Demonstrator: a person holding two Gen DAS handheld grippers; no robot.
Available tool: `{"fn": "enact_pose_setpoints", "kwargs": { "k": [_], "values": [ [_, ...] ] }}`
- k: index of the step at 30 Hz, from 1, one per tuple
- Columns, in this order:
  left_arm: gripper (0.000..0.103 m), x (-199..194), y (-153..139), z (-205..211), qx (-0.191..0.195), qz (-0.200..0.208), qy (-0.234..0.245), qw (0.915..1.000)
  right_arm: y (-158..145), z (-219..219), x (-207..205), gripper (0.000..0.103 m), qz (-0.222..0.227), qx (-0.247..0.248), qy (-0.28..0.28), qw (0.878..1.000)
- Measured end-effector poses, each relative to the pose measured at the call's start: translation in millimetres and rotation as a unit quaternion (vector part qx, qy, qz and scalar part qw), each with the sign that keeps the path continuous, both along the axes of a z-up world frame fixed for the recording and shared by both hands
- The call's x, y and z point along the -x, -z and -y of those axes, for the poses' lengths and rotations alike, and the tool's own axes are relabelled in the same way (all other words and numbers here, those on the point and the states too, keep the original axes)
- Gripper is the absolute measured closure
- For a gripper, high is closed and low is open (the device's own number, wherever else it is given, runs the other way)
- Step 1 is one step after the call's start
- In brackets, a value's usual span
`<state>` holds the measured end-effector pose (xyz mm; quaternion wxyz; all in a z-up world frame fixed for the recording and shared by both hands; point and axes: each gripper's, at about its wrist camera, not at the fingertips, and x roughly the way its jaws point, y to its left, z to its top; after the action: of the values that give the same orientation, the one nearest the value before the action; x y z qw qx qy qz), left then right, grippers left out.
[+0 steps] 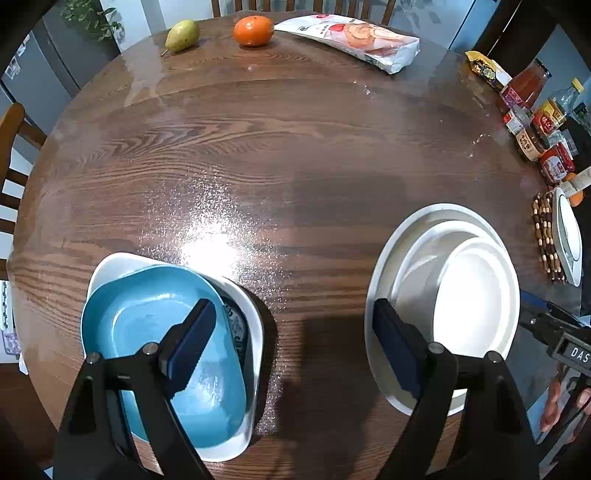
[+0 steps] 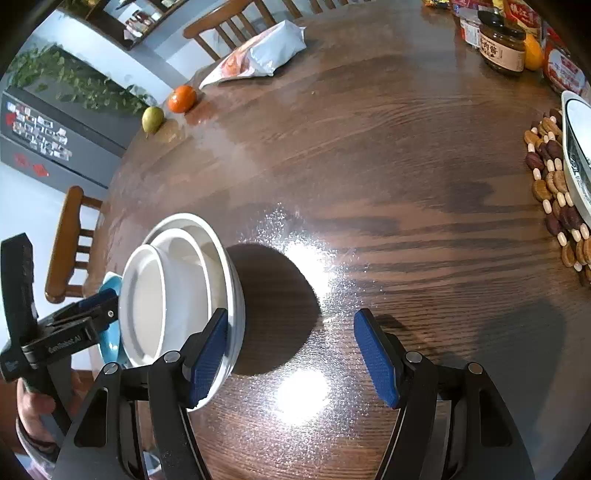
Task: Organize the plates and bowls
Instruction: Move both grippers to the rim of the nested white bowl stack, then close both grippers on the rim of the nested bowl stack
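The left gripper point(image 1: 288, 347) and right gripper point(image 2: 291, 362) are both hanging spread over bare wooden table point(image 1: 295, 155), grasping nothing. Just beyond, a blue dish point(image 1: 159, 343) is sitting inside a white dish point(image 1: 251, 317) (patterned), three white bowls point(image 1: 443, 295) are nesting, and a pear point(image 1: 181, 35) and orange point(image 1: 253, 30) are lying far off.

You can read white letters "DAS" on the right gripper point(image 1: 569, 350) body at the frame edge, "GenRobot.AI" along the left gripper point(image 2: 70, 347) body, jar point(image 2: 502, 46) and packet labels too small to read.
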<state>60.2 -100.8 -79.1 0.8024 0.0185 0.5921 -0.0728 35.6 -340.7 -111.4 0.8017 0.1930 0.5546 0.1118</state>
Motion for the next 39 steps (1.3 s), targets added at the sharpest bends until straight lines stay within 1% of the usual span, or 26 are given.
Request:
{"fn": "enact_pose_setpoints", "kwargs": {
  "k": [2, 3, 7, 10, 12, 13, 15, 17, 21, 24, 26, 28, 31, 33, 34, 35, 37, 39],
  "values": [
    [0.024, 1, -1, 2, 0.001, 0.003, 0.002, 1.0000, 0, -2, -1, 0.034, 0.002, 0.002, -0.002, 1.000],
    [0.024, 1, -2, 2, 0.000, 0.005, 0.003, 1.0000, -1, -3, -1, 0.034, 0.005, 0.006, -0.003, 1.000],
    [0.035, 2, -3, 9, -0.001, 0.016, 0.007, 0.9998, -3, -5, -2, 0.035, 0.013, 0.014, -0.005, 1.000],
    [0.037, 4, -4, 15, -0.014, 0.031, 0.010, 0.9994, -4, -6, -2, 0.044, 0.020, 0.007, -0.010, 1.000],
    [0.043, 7, -5, 18, -0.012, 0.039, 0.010, 0.9991, -5, -7, 0, 0.051, 0.027, 0.002, -0.015, 1.000],
    [0.049, 8, -5, 20, -0.012, 0.042, 0.012, 0.9990, -6, -8, 0, 0.052, 0.029, 0.003, -0.016, 0.999],
    [0.055, 12, -5, 25, -0.022, 0.055, 0.019, 0.9981, -8, -10, 2, 0.058, 0.036, 0.006, -0.020, 0.999],
    [0.063, 14, -5, 29, -0.027, 0.062, 0.026, 0.9974, -9, -12, 2, 0.062, 0.039, 0.008, -0.022, 0.999],
    [0.066, 15, -5, 31, -0.031, 0.070, 0.027, 0.9967, -12, -16, 4, 0.071, 0.045, 0.008, -0.026, 0.999],
    [0.074, 16, -5, 33, -0.024, 0.072, 0.028, 0.9967, -13, -16, 5, 0.073, 0.046, 0.007, -0.026, 0.999],
    [0.081, 18, -5, 37, -0.024, 0.076, 0.032, 0.9963, -13, -17, 5, 0.076, 0.047, 0.004, -0.026, 0.999],
    [0.085, 19, -5, 41, -0.029, 0.081, 0.037, 0.9957, -13, -18, 5, 0.079, 0.048, 0.002, -0.028, 0.998],
    [0.087, 21, -5, 44, -0.036, 0.085, 0.040, 0.9949, -14, -21, 5, 0.084, 0.052, 0.006, -0.032, 0.998],
    [0.093, 21, -4, 46, -0.031, 0.085, 0.044, 0.9949, -15, -22, 6, 0.086, 0.054, 0.008, -0.034, 0.998],
    [0.098, 21, -4, 47, -0.031, 0.085, 0.047, 0.9947, -15, -23, 6, 0.087, 0.055, 0.009, -0.035, 0.998],
    [0.100, 22, -4, 50, -0.034, 0.087, 0.051, 0.9943, -16, -24, 6, 0.090, 0.056, 0.008, -0.037, 0.998],
    [0.100, 23, -3, 53, -0.045, 0.092, 0.053, 0.9933, -17, -27, 7, 0.092, 0.059, 0.014, -0.040, 0.997],
    [0.100, 22, -3, 51, -0.040, 0.090, 0.052, 0.9937, -18, -28, 7, 0.092, 0.061, 0.022, -0.042, 0.997]
  ]
}}
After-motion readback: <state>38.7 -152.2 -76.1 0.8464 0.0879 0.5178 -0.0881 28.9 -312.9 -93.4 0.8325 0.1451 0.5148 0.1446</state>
